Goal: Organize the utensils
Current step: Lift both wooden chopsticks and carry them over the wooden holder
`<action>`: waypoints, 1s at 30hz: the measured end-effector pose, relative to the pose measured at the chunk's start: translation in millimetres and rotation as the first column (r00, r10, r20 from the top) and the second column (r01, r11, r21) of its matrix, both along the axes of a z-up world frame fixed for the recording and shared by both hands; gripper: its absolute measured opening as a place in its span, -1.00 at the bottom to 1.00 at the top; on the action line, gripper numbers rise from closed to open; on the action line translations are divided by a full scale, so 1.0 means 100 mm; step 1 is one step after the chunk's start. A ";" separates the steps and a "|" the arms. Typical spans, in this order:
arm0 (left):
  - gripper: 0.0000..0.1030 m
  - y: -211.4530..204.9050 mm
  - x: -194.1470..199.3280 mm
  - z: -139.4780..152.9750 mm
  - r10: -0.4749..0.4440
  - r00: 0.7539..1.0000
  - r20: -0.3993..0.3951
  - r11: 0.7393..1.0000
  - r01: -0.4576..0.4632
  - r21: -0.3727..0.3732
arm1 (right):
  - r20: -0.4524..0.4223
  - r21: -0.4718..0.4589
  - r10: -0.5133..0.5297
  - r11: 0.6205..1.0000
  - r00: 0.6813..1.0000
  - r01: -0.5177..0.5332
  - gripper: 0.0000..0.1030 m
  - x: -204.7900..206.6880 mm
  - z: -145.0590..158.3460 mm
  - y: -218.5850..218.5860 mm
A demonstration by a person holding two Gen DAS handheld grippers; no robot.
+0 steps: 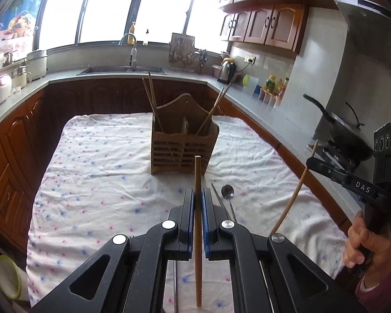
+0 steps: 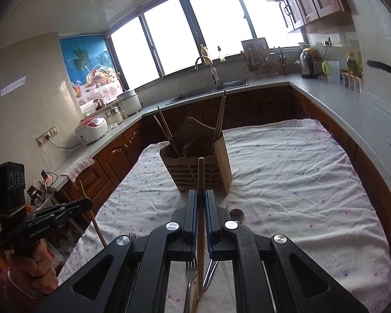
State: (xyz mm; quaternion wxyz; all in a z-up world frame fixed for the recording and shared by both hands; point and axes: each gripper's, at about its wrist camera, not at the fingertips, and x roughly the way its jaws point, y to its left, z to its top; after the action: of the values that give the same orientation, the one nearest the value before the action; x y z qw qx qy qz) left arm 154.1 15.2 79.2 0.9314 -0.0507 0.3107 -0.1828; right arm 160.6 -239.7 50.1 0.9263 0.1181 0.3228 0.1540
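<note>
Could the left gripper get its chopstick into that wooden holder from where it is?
Probably yes: the left gripper grips a chopstick, and only bare tablecloth lies before the open-topped wooden holder.

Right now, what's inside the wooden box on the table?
Chopsticks lean out of the box's left side, and more out of the right. A curved piece stands in the middle. The walls hide their lower ends and the box's bottom.

"DAS" — right gripper (image 1: 316, 162); "GenRobot.AI" — left gripper (image 2: 87, 203)
</note>
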 end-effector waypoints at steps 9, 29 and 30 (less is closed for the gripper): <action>-0.93 0.09 0.03 0.09 0.030 0.999 0.038 0.999 -0.029 -0.033 | 0.034 0.000 -0.012 1.000 0.999 0.012 -0.89 0.03 0.10 -0.04; -0.93 0.27 0.24 0.19 0.098 0.987 0.131 0.990 -0.083 -0.117 | 0.094 0.012 -0.025 1.000 0.995 0.024 -0.89 0.27 0.28 0.01; -0.93 0.27 0.26 0.20 0.101 0.985 0.138 0.989 -0.085 -0.119 | 0.100 0.017 -0.028 0.999 0.995 0.027 -0.89 0.31 0.30 0.01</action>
State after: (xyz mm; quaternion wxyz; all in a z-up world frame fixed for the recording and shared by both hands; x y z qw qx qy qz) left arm 180.1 42.5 98.9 0.9544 -0.1045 0.2294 -0.1597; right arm 191.2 -239.1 80.0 0.9425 0.1219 0.2730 0.1494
